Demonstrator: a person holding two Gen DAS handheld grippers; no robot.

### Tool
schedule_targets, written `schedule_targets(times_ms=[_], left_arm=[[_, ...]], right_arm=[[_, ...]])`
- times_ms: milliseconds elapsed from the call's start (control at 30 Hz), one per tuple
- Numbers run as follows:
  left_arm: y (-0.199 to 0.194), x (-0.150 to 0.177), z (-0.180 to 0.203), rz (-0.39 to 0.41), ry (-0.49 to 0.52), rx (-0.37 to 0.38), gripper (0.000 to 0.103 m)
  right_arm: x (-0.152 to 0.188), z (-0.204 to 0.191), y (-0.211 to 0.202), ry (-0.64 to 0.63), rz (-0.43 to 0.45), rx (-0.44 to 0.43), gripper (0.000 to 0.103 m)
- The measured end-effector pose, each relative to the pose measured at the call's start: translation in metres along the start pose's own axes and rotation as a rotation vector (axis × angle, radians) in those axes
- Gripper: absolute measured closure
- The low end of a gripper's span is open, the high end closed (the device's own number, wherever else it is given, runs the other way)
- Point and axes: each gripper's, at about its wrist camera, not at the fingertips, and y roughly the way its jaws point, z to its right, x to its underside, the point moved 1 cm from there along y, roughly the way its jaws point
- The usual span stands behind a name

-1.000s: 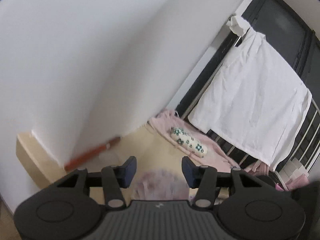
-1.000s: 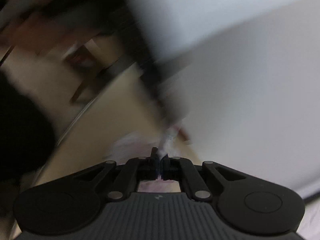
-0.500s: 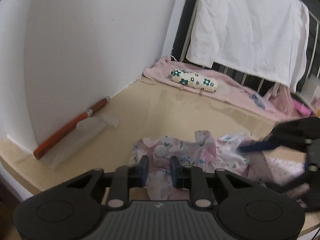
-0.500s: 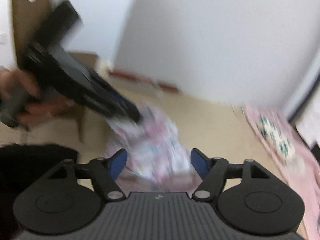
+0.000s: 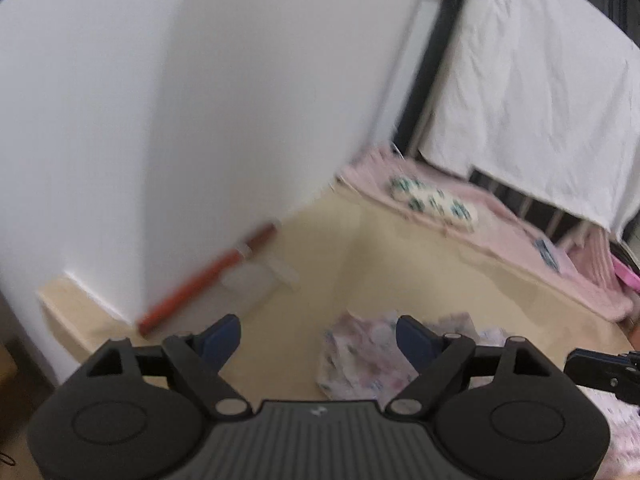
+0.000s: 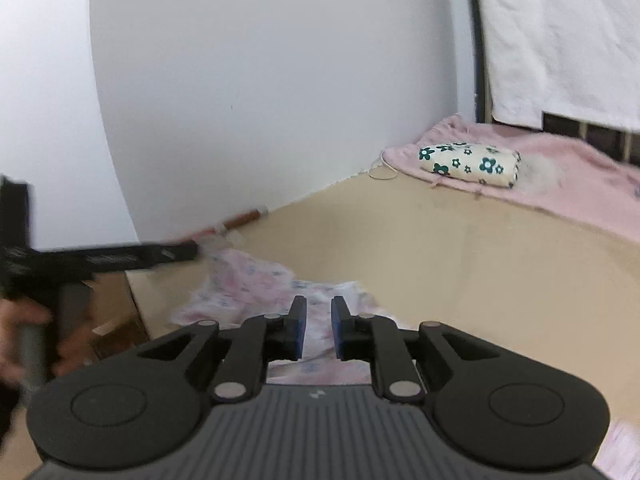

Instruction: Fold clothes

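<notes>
Two hand-held grippers are seen over a beige tabletop (image 6: 460, 248). The left hand-held gripper (image 5: 318, 334) is spread wide, its jaws having just been opening, and nothing is pinched between them; bare tabletop shows in the gap. The right hand-held gripper (image 6: 319, 330) is nearly closed, its jaws having just been closing, with a narrow gap left between the blue pads; fabric is seen through that gap, but whether the pads press it cannot be told.

The floral garment (image 5: 360, 356) is found crumpled low on the tabletop near its front edge, not yet folded. From the left hand-held gripper it lies just ahead and off to the right, partly behind the right-hand finger. From the right hand-held gripper it lies directly ahead and below, spreading away to the left (image 6: 248, 284). Its long axis seems to run roughly across the right wrist view, though the bunching leaves that uncertain. The right hand is judged nearer to the cloth; the left must be shifted rightward for a corner.

Further out, an orange-handled tool (image 5: 208, 280) lies along the wall, well apart. A flowered pouch (image 6: 468, 164) rests on a pink blanket (image 6: 560, 184) at the back.
</notes>
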Motion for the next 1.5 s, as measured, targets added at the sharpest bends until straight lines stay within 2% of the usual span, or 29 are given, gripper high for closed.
schedule_targets(times_ms=[100, 200, 267, 367, 500, 533, 600, 667, 767, 867, 900, 967, 1000, 1067, 1100, 1167, 1367, 1500], left_arm=[[0.013, 0.004, 0.009, -0.039, 0.069, -0.001, 0.02], [0.018, 0.008, 0.015, -0.051, 0.121, 0.005, 0.02], [0.019, 0.01, 0.017, -0.062, 0.152, 0.043, 0.02], [0.023, 0.01, 0.02, -0.083, 0.171, 0.098, 0.02], [0.025, 0.009, 0.03, -0.116, 0.146, 0.115, 0.022], [0.025, 0.009, 0.032, -0.117, 0.128, 0.124, 0.026], [0.026, 0.009, 0.033, -0.13, 0.069, 0.165, 0.043], [0.03, 0.011, 0.029, -0.173, -0.031, 0.226, 0.085], [0.026, 0.015, 0.023, -0.202, -0.168, 0.257, 0.088], [0.007, 0.019, 0.027, -0.157, -0.209, 0.244, 0.089], [-0.003, 0.019, 0.033, -0.12, -0.187, 0.236, 0.089], [-0.021, 0.017, 0.049, -0.038, -0.108, 0.191, 0.089], [-0.027, 0.017, 0.057, -0.003, -0.058, 0.165, 0.089], [-0.036, 0.016, 0.075, 0.056, 0.044, 0.128, 0.089], [-0.038, 0.016, 0.085, 0.07, 0.101, 0.132, 0.089], [-0.04, 0.02, 0.107, 0.094, 0.214, 0.134, 0.089], [-0.05, 0.048, 0.172, 0.215, 0.628, 0.15, 0.089], [-0.048, 0.077, 0.209, 0.249, 0.898, 0.138, 0.089]], right_arm=[[0.006, -0.034, 0.01, 0.006, 0.008, -0.087, 0.09], [0.015, -0.047, 0.046, -0.032, -0.068, -0.026, 0.089], [0.019, -0.042, 0.064, 0.012, -0.098, 0.043, 0.09], [0.021, -0.022, 0.071, 0.143, -0.076, 0.067, 0.09], [0.03, -0.015, 0.069, 0.186, -0.033, 0.047, 0.09], [0.032, -0.013, 0.068, 0.204, -0.025, 0.042, 0.091], [0.035, -0.007, 0.067, 0.24, -0.018, 0.025, 0.092], [0.037, -0.004, 0.062, 0.267, -0.017, -0.005, 0.092], [0.04, 0.004, 0.061, 0.295, -0.023, -0.046, 0.092], [0.046, 0.005, 0.052, 0.312, -0.02, -0.081, 0.089], [0.047, 0.003, 0.045, 0.299, -0.013, -0.084, 0.088], [0.046, -0.011, 0.016, 0.21, 0.075, -0.07, 0.081], [0.046, -0.018, -0.001, 0.16, 0.122, -0.041, 0.08], [0.047, -0.024, -0.025, 0.092, 0.166, 0.086, 0.079], [0.048, -0.022, -0.029, 0.095, 0.162, 0.145, 0.079], [0.053, -0.013, -0.021, 0.136, 0.123, 0.178, 0.082], [0.076, -0.018, -0.013, 0.155, 0.081, 0.125, 0.084], [0.085, 0.001, -0.073, 0.166, 0.104, 0.193, 0.074]])
